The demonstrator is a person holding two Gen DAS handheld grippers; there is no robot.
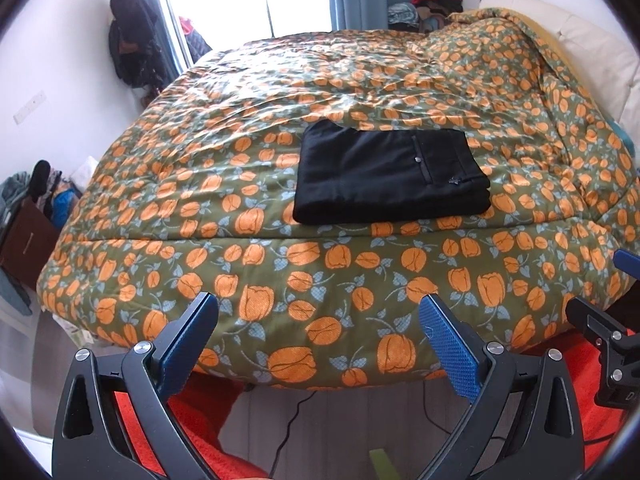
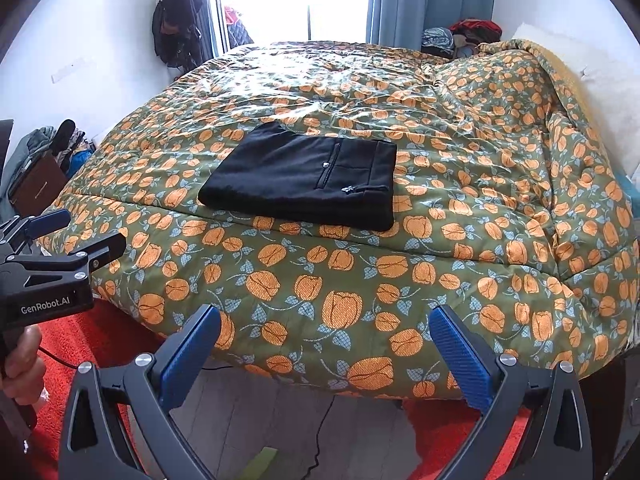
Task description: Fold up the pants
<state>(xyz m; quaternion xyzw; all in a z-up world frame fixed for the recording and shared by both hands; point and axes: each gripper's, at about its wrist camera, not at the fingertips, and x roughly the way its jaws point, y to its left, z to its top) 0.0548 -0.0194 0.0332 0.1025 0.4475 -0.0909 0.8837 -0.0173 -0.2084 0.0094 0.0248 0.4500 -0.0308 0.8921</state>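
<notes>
Black pants sit folded on the bed, long axis left-right, ahead of both grippers, left gripper and right gripper fingers spread, empty, neither clearly nearer.

"genrobot.ai" on left tool
</notes>
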